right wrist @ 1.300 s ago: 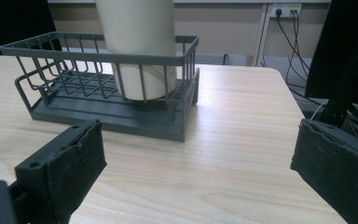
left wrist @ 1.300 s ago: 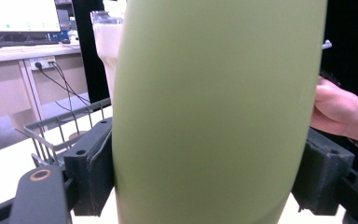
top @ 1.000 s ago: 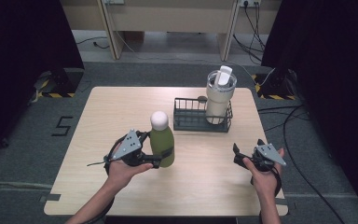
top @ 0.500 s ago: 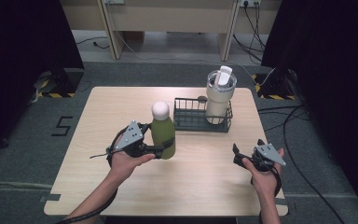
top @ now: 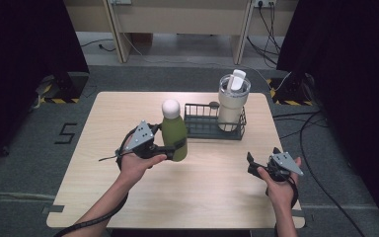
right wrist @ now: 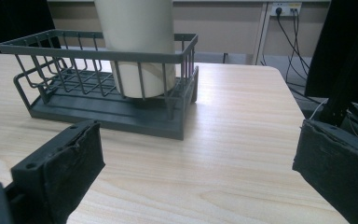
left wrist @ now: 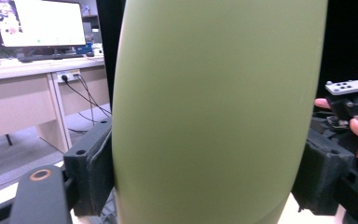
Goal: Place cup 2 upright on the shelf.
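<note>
An olive-green bottle (top: 173, 133) with a white round cap stands upright just left of a dark wire basket (top: 202, 129). My left gripper (top: 177, 147) is shut on the bottle's lower body. In the left gripper view the bottle (left wrist: 214, 112) sits between the two jaws, which press on its sides. A cream tumbler (top: 232, 101) with a white lid stands in the basket's right end. My right gripper (top: 256, 165) is open and holds nothing, low over the table's front right. Its view shows the basket (right wrist: 107, 107) and the tumbler (right wrist: 140, 42) ahead.
The wooden table (top: 217, 197) has bare room in the front middle and at the left. Its right edge (right wrist: 298, 107) is close to my right gripper. Desks and cables stand on the floor beyond the far edge. The other hand (left wrist: 354, 126) appears behind the bottle.
My left gripper has carried the green bottle away from the person and slightly right, closer to the basket's left end. The right gripper has stayed where it was.
</note>
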`<control>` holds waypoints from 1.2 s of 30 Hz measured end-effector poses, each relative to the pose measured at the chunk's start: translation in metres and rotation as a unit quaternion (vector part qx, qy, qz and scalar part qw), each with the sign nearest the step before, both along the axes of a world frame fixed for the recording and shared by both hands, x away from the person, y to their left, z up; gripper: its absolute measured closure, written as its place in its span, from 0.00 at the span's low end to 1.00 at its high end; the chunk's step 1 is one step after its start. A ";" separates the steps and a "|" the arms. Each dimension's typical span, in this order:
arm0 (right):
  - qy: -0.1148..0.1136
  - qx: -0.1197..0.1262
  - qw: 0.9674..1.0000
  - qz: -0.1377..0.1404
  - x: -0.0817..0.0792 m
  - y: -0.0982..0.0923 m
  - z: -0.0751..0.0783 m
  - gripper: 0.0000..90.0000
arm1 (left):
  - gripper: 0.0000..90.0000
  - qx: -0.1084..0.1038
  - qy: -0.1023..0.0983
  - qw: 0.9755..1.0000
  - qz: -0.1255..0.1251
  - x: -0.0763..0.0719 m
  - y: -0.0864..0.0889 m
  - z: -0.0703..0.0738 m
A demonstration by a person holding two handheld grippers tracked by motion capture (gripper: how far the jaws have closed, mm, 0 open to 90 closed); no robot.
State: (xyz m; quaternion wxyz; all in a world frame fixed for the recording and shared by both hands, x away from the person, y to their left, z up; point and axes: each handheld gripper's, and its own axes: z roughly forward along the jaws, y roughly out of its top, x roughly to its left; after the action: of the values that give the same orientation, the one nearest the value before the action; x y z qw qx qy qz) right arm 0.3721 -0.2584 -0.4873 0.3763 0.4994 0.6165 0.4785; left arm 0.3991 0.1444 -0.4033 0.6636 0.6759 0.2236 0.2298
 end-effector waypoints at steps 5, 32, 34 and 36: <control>0.001 0.000 1.000 -0.002 0.000 0.000 -0.001 0.02 | 0.22 0.002 -0.003 1.000 0.004 0.004 0.001 0.003; 0.004 0.003 1.000 0.001 0.001 0.001 -0.002 0.02 | 0.22 0.003 -0.005 1.000 0.019 0.034 -0.010 0.016; 0.005 0.002 1.000 0.000 0.001 0.000 -0.002 0.02 | 0.22 0.004 -0.005 1.000 0.020 0.037 -0.012 0.018; 0.004 0.002 1.000 0.001 0.001 0.000 -0.002 0.02 | 0.22 0.005 -0.006 1.000 0.020 0.039 -0.014 0.018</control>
State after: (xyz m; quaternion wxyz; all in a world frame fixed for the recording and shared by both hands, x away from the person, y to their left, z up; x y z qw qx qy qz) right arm 0.3730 -0.2584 -0.4894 0.3721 0.5013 0.6174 0.4785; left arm 0.4382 0.1305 -0.3848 0.6566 0.6733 0.2321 0.2484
